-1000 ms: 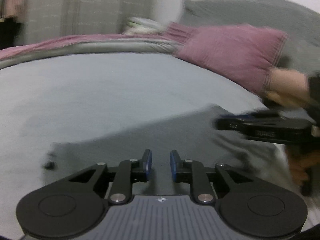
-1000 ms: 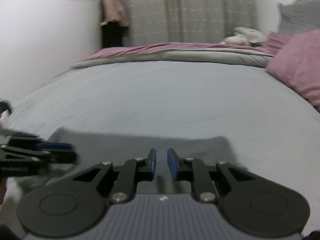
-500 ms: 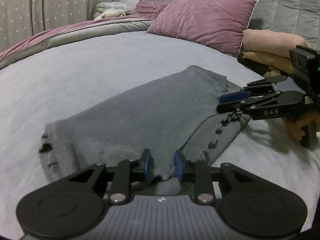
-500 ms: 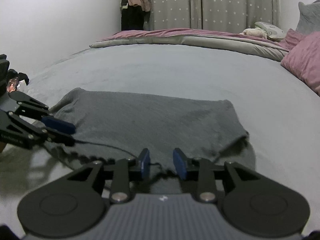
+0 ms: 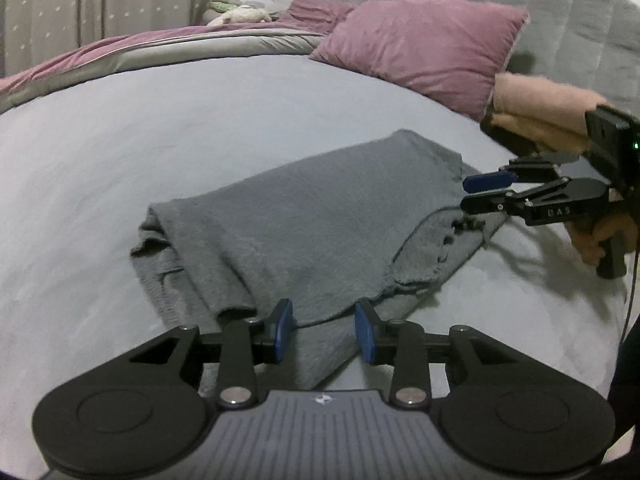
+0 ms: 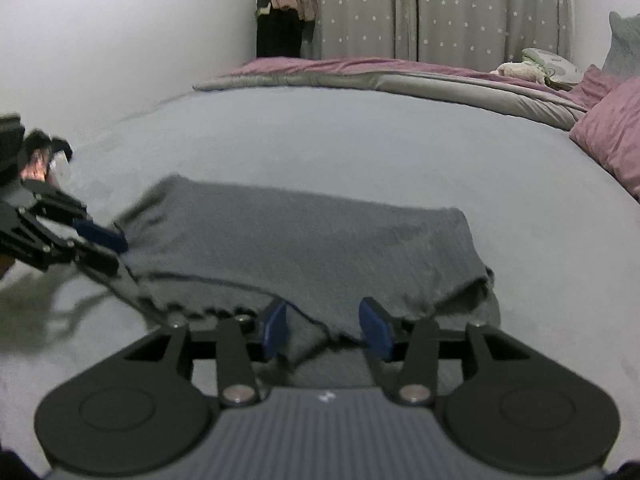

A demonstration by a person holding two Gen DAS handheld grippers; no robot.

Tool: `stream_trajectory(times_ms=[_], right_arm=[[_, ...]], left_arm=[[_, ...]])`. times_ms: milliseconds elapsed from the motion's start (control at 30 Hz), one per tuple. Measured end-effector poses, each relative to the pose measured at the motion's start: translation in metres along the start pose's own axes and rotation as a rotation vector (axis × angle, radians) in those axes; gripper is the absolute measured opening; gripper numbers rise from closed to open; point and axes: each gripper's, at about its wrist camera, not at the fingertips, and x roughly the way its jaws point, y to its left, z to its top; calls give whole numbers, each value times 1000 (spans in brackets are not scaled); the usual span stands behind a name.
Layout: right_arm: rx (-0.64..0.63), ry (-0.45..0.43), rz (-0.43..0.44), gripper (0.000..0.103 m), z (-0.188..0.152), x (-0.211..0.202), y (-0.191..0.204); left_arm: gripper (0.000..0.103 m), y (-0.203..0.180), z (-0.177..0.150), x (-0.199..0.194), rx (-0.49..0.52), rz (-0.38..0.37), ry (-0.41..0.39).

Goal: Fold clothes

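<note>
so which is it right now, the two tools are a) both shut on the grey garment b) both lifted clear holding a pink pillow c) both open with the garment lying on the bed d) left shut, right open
c: the left tool and right tool each show a wide gap between their blue pads, and the grey garment lies folded on the bed.

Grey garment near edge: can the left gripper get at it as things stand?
Probably yes. The left gripper is open, and the folded grey garment has its near edge lying right between the fingers, nothing over it. The right gripper works the far corner, clear of that path.
</note>
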Motion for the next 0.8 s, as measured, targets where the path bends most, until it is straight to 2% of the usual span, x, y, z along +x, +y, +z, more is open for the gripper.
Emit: stream_trajectory(times_ms=[167, 333, 400, 500, 667, 800], right_arm=[[34, -22, 30, 54, 14, 4, 7], [22, -16, 32, 57, 25, 15, 16], [21, -12, 35, 60, 29, 19, 19], [19, -7, 39, 70, 34, 23, 24], [25, 14, 42, 76, 39, 28, 36], [27, 28, 57, 78, 40, 31, 45]], left_arm=[[37, 17, 4, -8, -113, 9, -47], [45, 34, 6, -9, -239, 39, -67], [52, 39, 7, -8, -275, 74, -72], [56, 46, 8, -2, -335, 131, -52], [59, 55, 9, 9, -453, 186, -16], [61, 61, 10, 14, -526, 198, -3]])
